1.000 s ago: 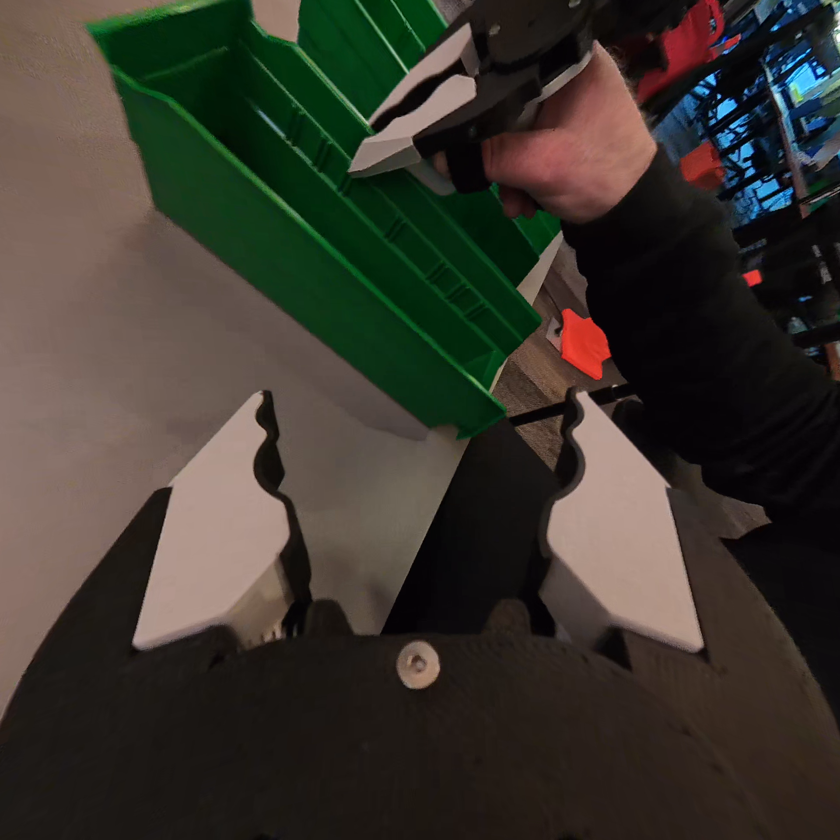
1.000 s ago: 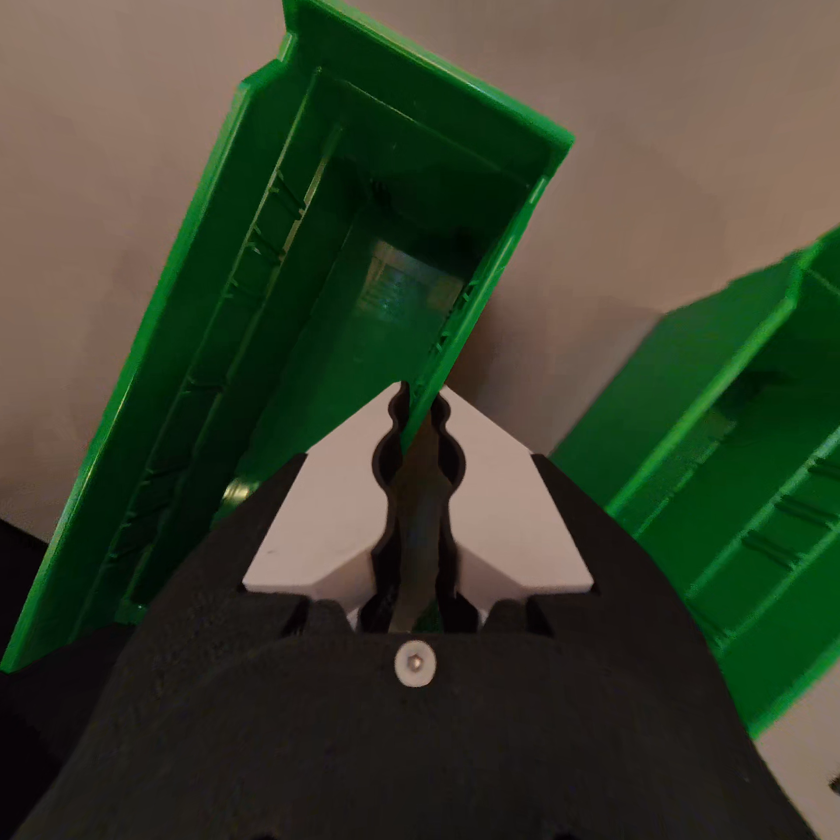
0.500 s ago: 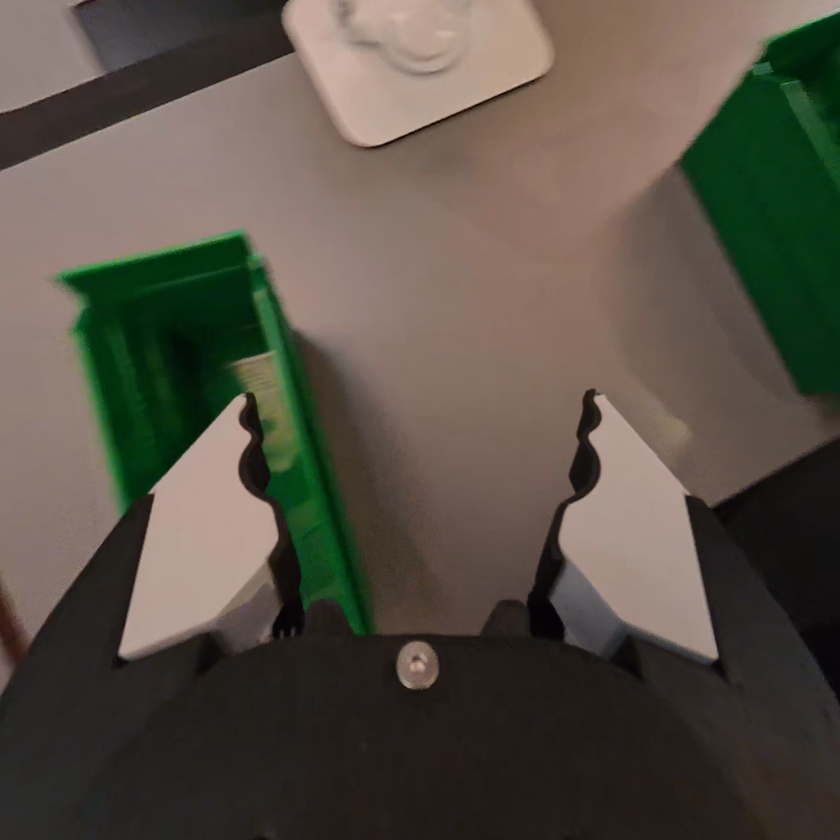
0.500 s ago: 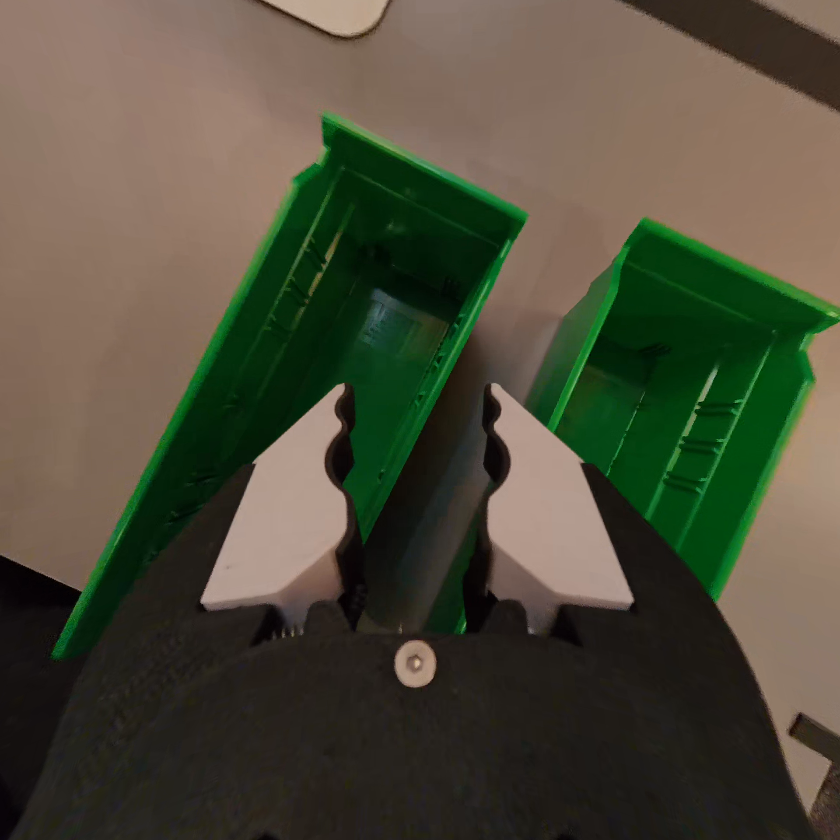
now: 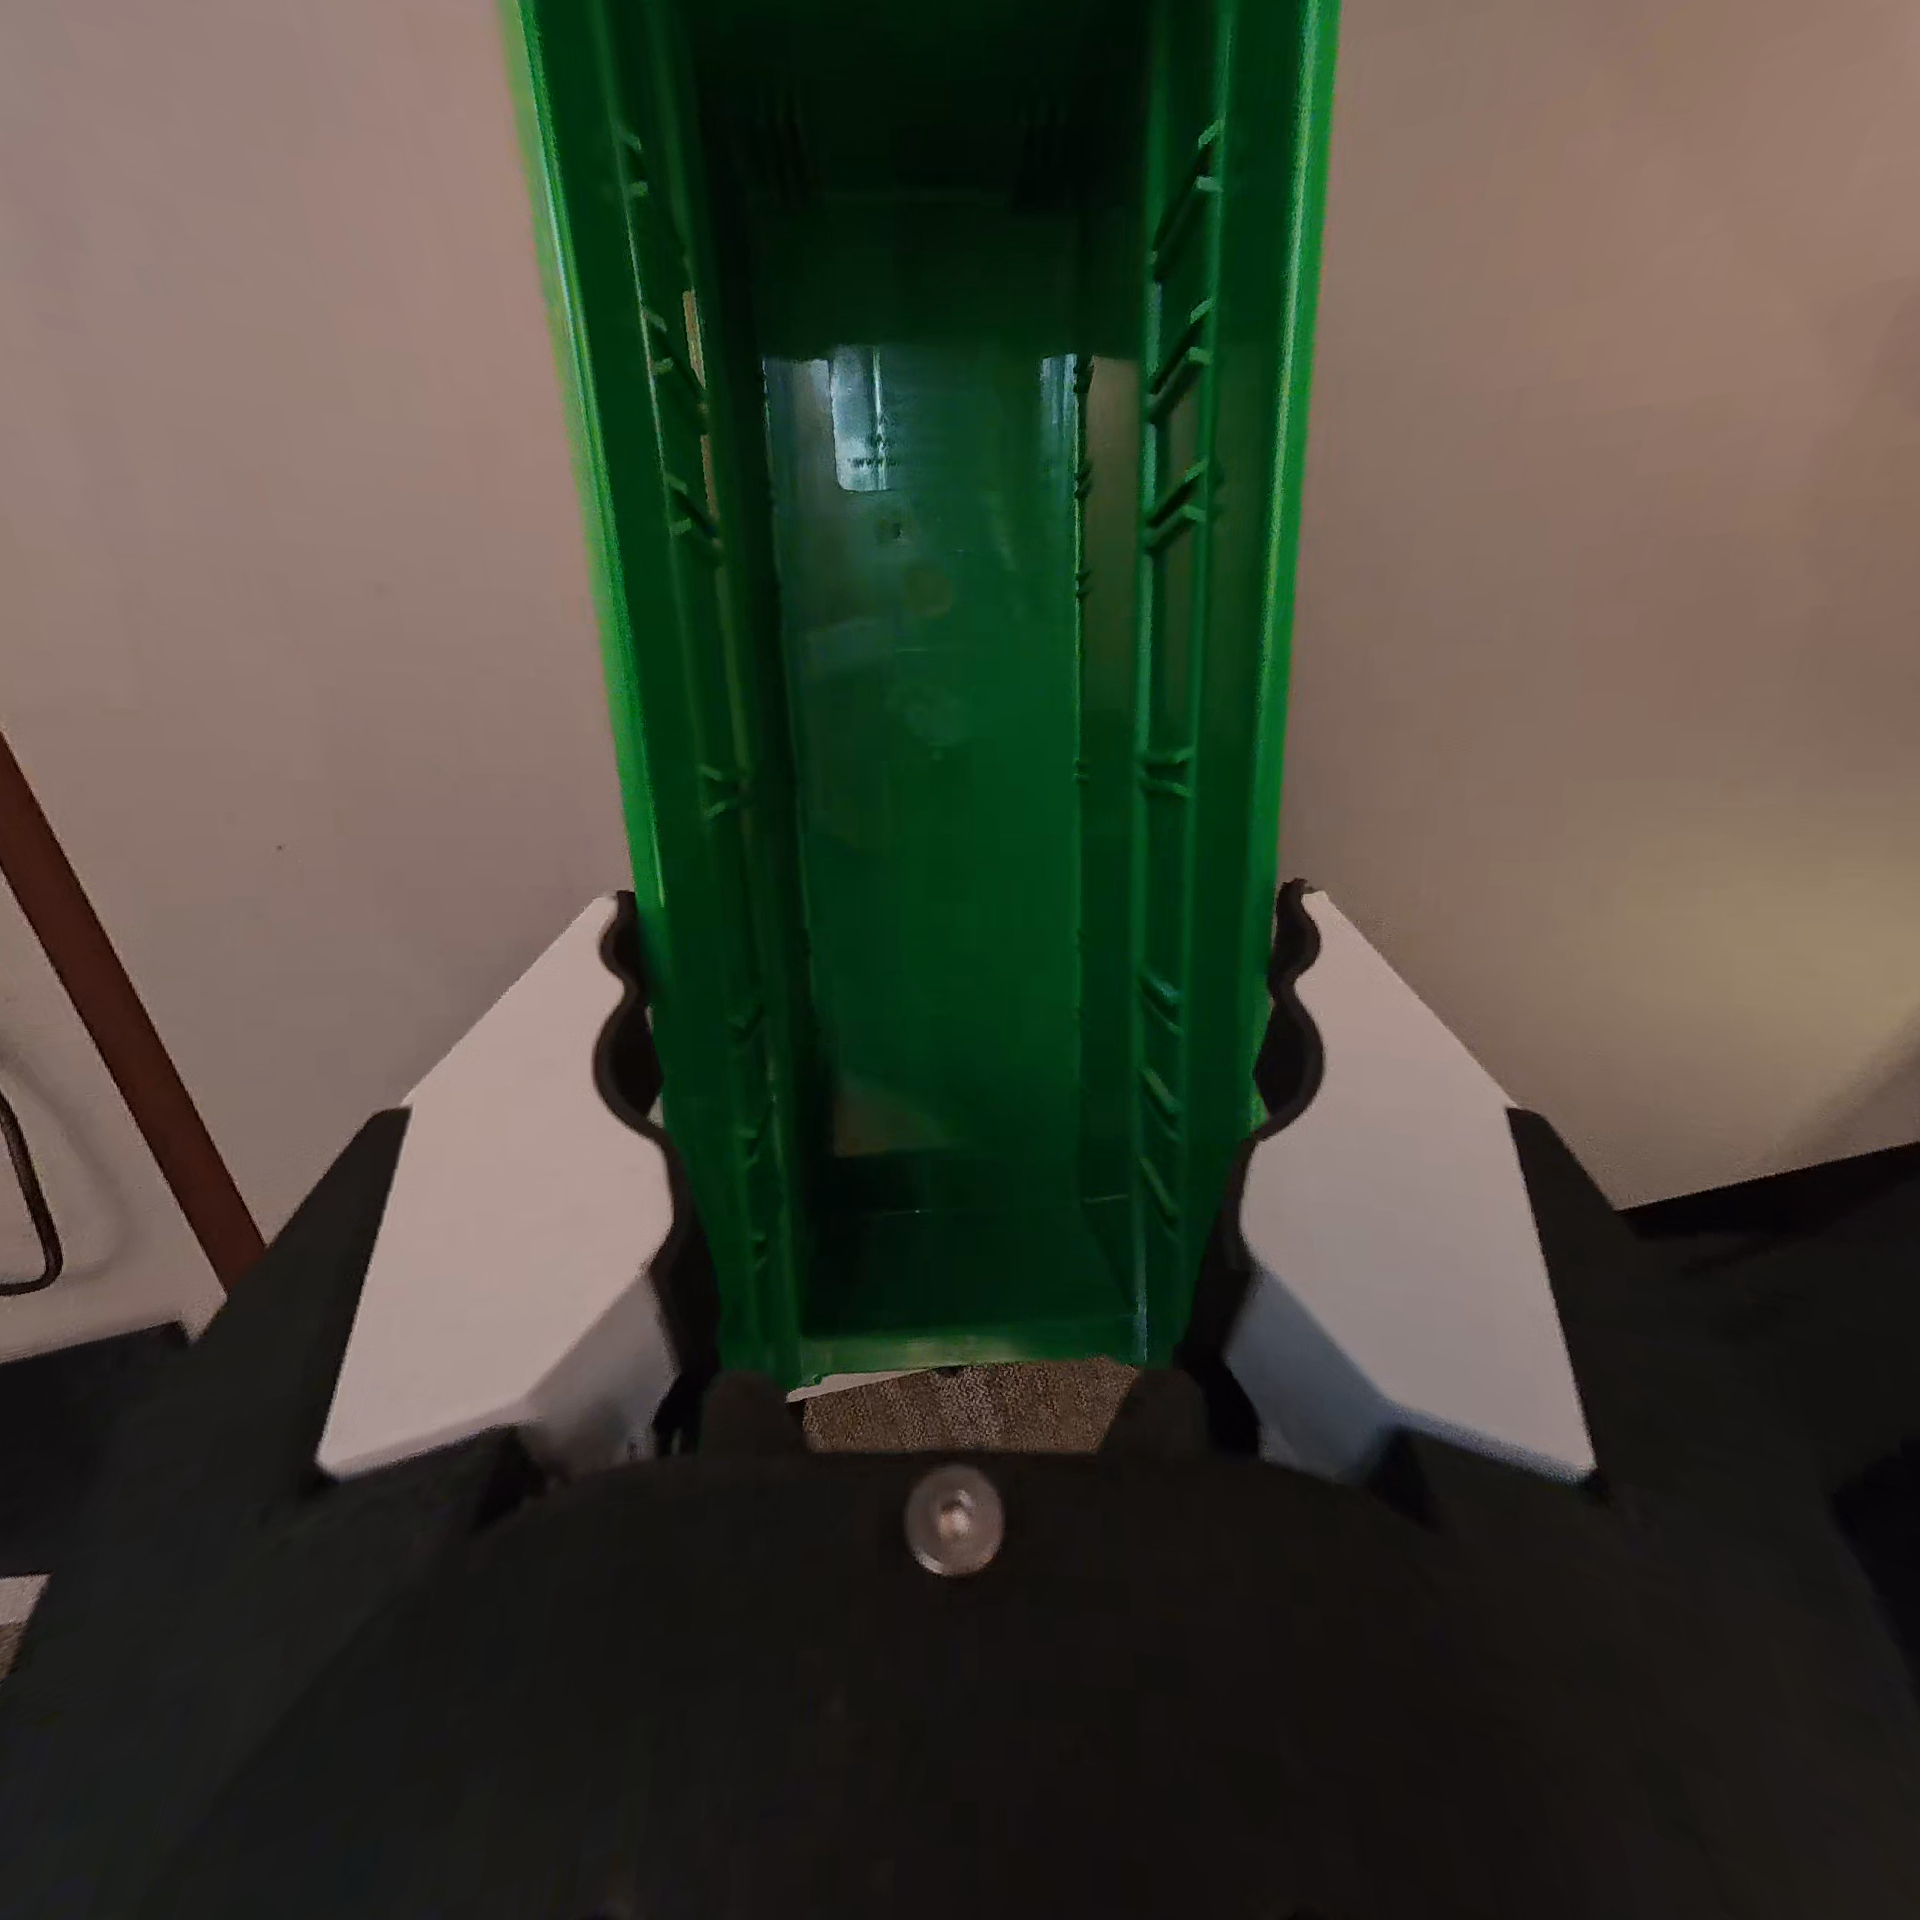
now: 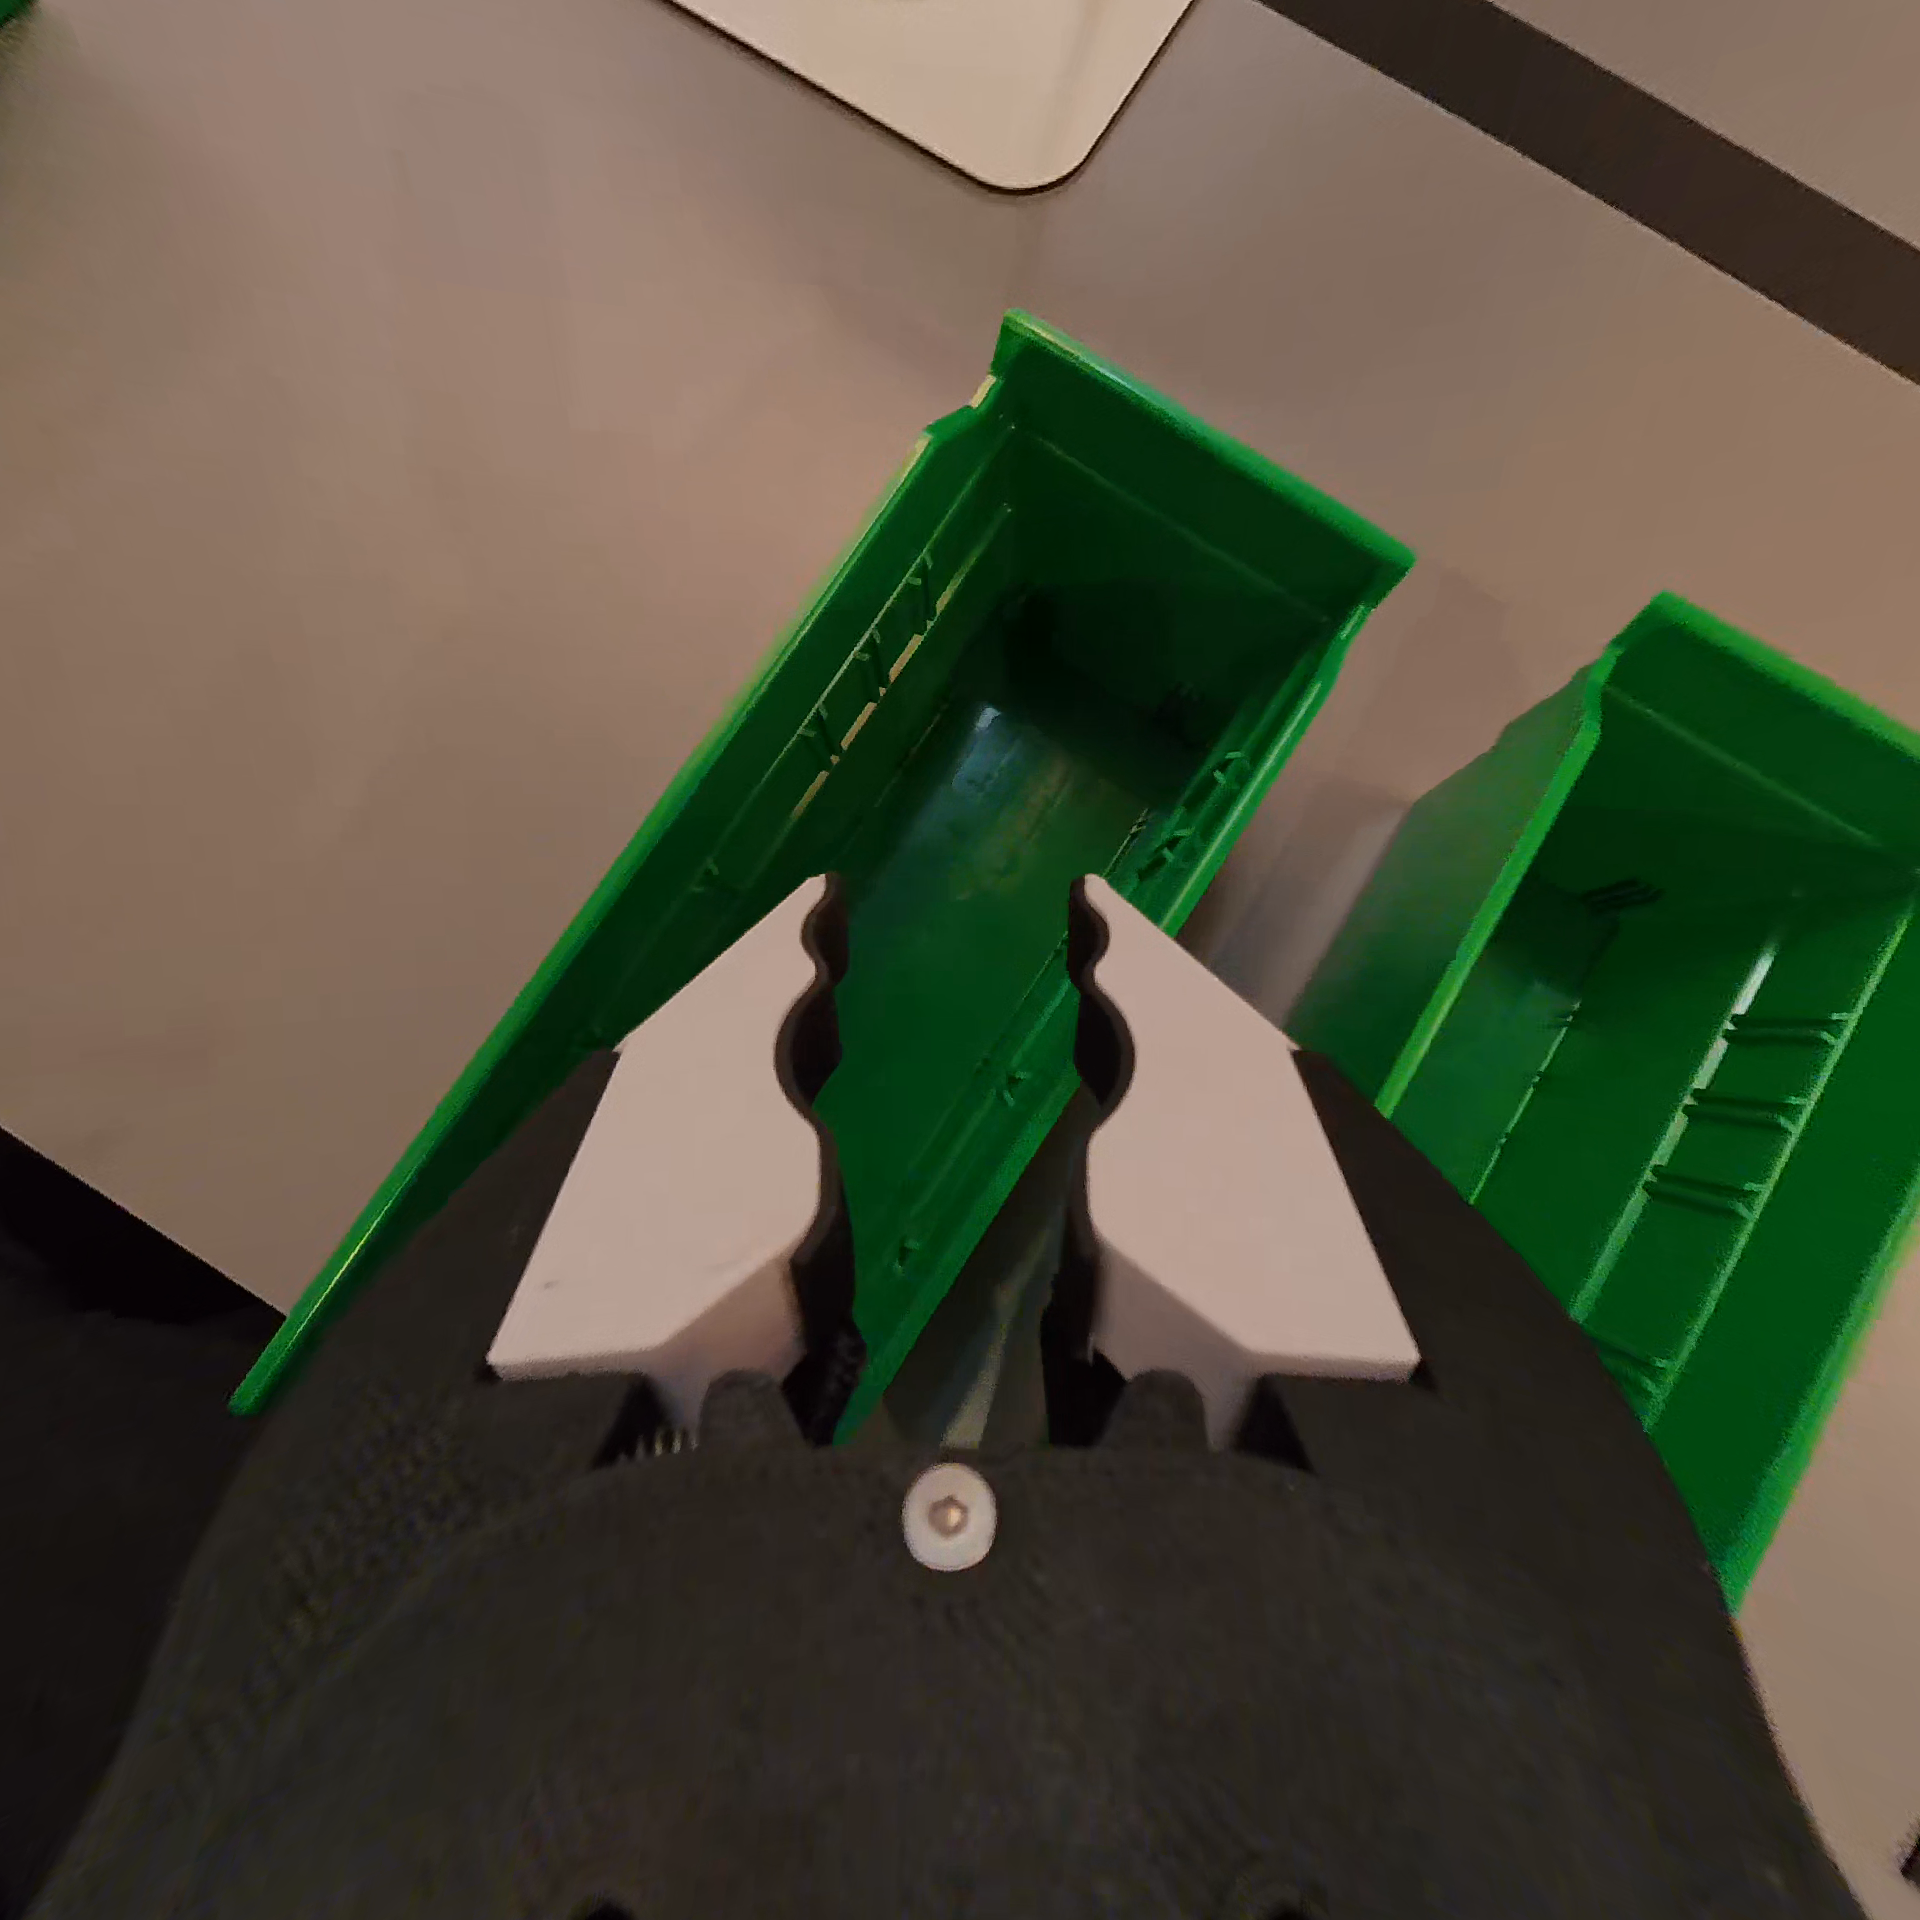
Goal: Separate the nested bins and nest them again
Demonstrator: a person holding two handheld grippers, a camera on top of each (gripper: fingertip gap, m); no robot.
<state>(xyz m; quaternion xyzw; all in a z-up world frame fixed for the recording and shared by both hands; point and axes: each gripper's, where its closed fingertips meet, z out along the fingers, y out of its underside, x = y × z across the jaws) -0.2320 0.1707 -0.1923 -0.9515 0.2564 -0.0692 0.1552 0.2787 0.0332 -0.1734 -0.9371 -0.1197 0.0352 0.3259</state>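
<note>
In the left wrist view, a long green bin (image 5: 935, 831) lies open side up on the grey table (image 5: 260, 520), running straight away from me. My left gripper (image 5: 951, 914) straddles its near end, with one finger against each outer side wall, shut on it across its width. In the right wrist view, another green bin (image 6: 966, 831) lies on the table at a slant. My right gripper (image 6: 951, 894) is open, with that bin's right side wall passing loosely between the fingers. A further green bin (image 6: 1683, 987) stands apart to the right.
A white rounded pad (image 6: 935, 73) lies at the far side of the table. A dark strip (image 6: 1662, 135) crosses the far right. The table's near edge and dark floor (image 6: 83, 1247) are at the lower left. A brown bar (image 5: 114, 987) stands off the table to the left.
My right gripper opened and let go of the bin wall, leaving the bin lying on the table. My left gripper swung over to a bin and closed in around its near end.
</note>
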